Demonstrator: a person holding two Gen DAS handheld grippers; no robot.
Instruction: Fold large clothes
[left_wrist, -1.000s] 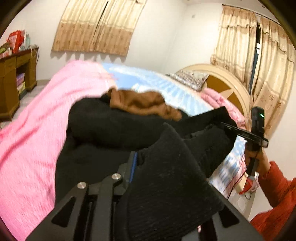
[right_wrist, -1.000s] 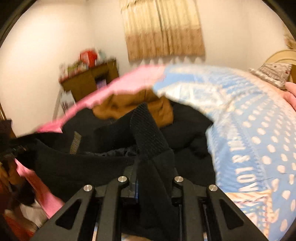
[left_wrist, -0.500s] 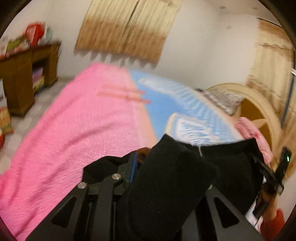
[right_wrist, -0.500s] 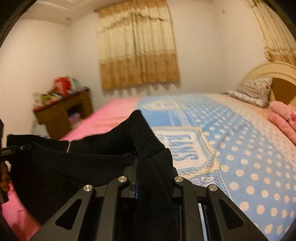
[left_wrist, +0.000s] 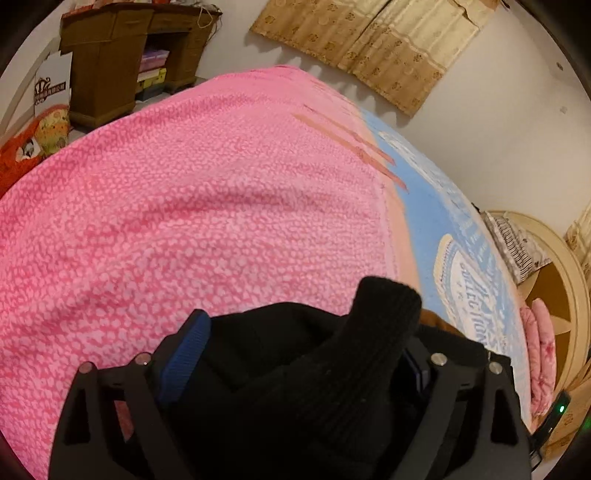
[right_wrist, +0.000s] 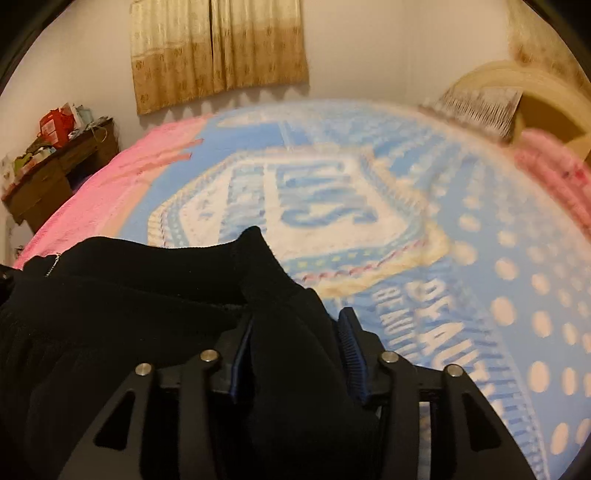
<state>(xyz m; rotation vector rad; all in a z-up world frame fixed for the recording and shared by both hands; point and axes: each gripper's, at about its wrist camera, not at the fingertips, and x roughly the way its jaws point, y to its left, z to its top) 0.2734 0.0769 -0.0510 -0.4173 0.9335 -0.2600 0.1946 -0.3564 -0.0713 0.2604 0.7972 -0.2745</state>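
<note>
Left wrist view: black knit garment (left_wrist: 369, 354), soft, limp, on pink blanket (left_wrist: 184, 221); both grippers' jaws just opening, fabric loose between; regrip ribbed edge.

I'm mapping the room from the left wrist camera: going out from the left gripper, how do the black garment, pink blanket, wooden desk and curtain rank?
1. Black garment, lying between the left gripper's open fingers.
2. Pink blanket, spread just ahead.
3. Wooden desk, upper left, beyond the bed.
4. Curtain, on the far wall; desk and curtain are near level.
</note>
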